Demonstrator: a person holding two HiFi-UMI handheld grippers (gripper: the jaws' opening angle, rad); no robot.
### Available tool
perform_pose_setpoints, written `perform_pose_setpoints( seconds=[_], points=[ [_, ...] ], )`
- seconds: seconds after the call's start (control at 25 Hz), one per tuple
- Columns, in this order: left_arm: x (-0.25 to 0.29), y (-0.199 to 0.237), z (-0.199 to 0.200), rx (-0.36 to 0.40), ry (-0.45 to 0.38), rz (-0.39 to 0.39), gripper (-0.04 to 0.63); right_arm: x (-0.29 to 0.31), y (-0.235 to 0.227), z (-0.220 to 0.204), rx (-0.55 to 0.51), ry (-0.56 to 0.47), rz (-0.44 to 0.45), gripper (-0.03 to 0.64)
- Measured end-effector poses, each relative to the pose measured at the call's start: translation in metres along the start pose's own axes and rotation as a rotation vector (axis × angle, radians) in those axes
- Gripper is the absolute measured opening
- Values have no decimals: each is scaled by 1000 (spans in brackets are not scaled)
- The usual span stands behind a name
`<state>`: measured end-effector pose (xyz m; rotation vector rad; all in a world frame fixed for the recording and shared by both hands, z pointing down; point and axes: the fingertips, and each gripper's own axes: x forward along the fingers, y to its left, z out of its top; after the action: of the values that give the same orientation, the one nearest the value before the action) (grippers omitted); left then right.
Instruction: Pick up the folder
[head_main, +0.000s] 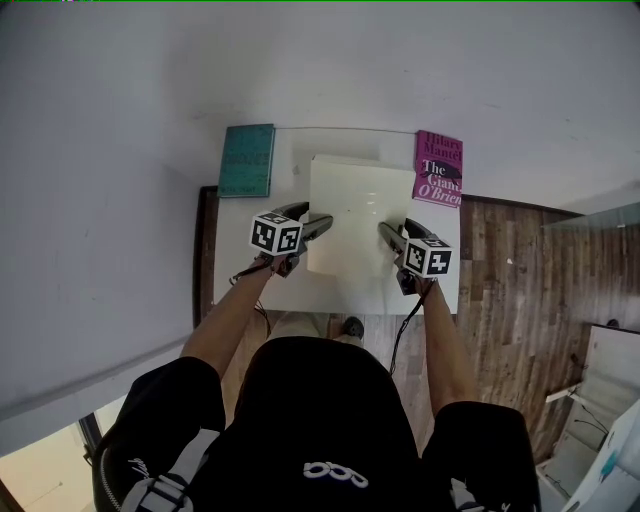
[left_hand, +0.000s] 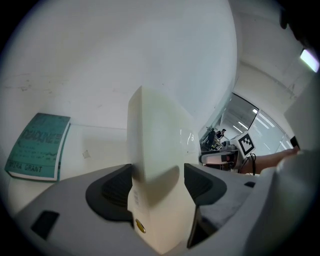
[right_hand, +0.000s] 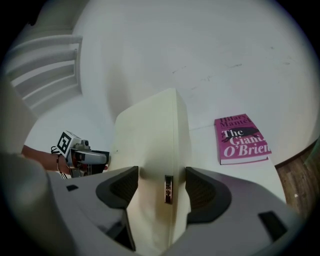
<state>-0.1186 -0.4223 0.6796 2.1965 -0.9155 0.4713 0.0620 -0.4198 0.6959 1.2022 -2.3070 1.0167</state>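
Looking down in the head view, a small white worktop (head_main: 235, 275) stands against a pale wall (head_main: 150, 90). Dark wood floor (head_main: 510, 270) lies to its right, and a narrow strip of floor runs along its left edge. A teal book (head_main: 247, 160) lies at the far left corner and a pink book (head_main: 438, 168) at the far right corner. The cream folder (head_main: 352, 210) is in the middle between them. The left hand-held gripper (head_main: 318, 222) holds its left edge and the right hand-held gripper (head_main: 388, 234) its right edge. Bare worktop shows at the near left and in front of the folder. Whether the folder rests on the worktop or hangs just above it cannot be told.

In the left gripper view, both jaws are pressed onto the folder (left_hand: 160, 150), which runs away from the camera. The teal book (left_hand: 37, 146) lies flat to the left, with open white surface between it and the folder. The right hand-held gripper (left_hand: 220, 158) shows at the folder's far side, with a bright glazed room behind it.

In the right gripper view, the jaws clamp the folder (right_hand: 150, 145) beside a small metal tag on its edge. The pink book (right_hand: 241, 139) lies apart to the right, near the worktop's edge, with wood floor past it. The left hand-held gripper (right_hand: 87, 157) shows at the left.
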Motion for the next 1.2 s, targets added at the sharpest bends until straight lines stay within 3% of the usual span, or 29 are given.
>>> perform_pose_setpoints(
  seconds=[0.24,0.52,0.76,1.2],
  points=[
    [-15,-18,32,70,-88,42,327,-21,9,33,-85,-74,5,313],
    [-45,-50,63,225,-186,112,327,-55,29,65,-273,-160,-41,290],
    [-78,-78,81,256,-292,134,322,-90,53,85,-296,-251,0,276],
    [-116,-122,73,296,-359,170,318,-134,77,78,-328,-312,42,268]
  ],
)
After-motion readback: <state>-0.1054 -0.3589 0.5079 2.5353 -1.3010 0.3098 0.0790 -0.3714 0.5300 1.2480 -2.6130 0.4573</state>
